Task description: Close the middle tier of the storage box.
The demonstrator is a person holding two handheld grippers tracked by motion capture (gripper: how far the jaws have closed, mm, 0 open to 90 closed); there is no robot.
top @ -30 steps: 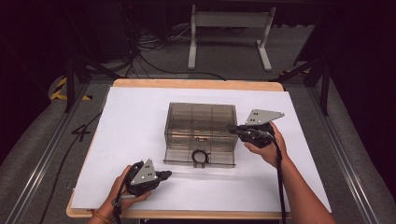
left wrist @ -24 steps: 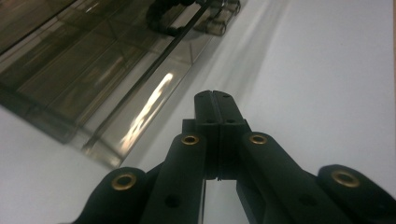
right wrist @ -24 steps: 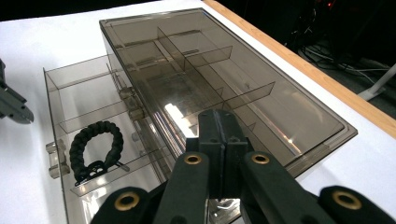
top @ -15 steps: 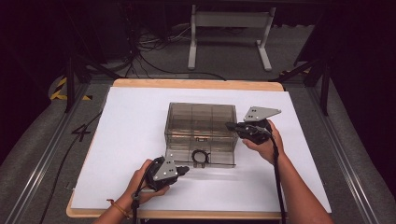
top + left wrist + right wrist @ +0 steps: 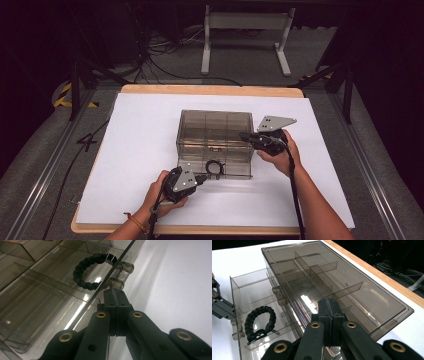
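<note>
Box: clear, divided, mid-surface.
Bracelet: black, in the box's 6 o'clock compartment.
Left tongs: clenched, empty, at the box's 6 o'clock latch.
Right tongs: clenched, empty, at its 3 o'clock edge.

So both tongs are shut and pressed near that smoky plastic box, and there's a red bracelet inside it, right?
Not quite: the bracelet is black, not red, as the right gripper view shows. The rest holds: the left tongs and right tongs are shut, close against the smoky plastic box.
</note>
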